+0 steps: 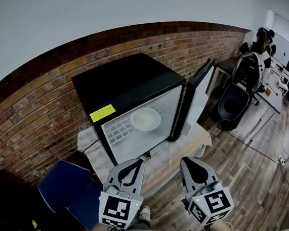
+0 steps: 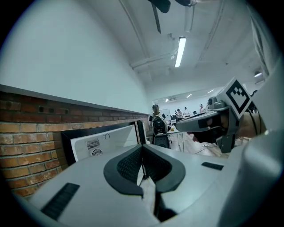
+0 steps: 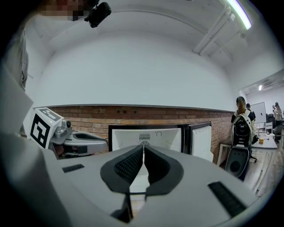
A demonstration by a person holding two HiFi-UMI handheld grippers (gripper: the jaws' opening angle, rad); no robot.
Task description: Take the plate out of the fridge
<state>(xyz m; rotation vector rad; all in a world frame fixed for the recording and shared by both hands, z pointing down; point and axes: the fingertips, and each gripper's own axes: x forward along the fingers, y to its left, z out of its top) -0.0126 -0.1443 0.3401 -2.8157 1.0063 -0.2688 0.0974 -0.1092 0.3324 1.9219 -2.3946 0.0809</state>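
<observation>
A white plate [image 1: 145,119] lies on the wire shelf inside a black mini fridge [image 1: 122,81], whose door [image 1: 199,92] stands open to the right. Both grippers hover in front of the fridge, below its opening and well short of the plate. My left gripper [image 1: 140,160] is shut with nothing between its pads, and so is my right gripper [image 1: 185,160]. In the left gripper view the shut left gripper [image 2: 143,146] points toward the fridge [image 2: 104,139], with the right gripper [image 2: 208,122] beside it. In the right gripper view the shut right gripper [image 3: 143,148] faces the white fridge interior [image 3: 148,136].
The fridge stands on a low wooden table [image 1: 188,149] against a brick wall [image 1: 32,108]. A blue chair [image 1: 65,188] sits at the lower left. A black office chair [image 1: 232,104] and desks with people stand to the right.
</observation>
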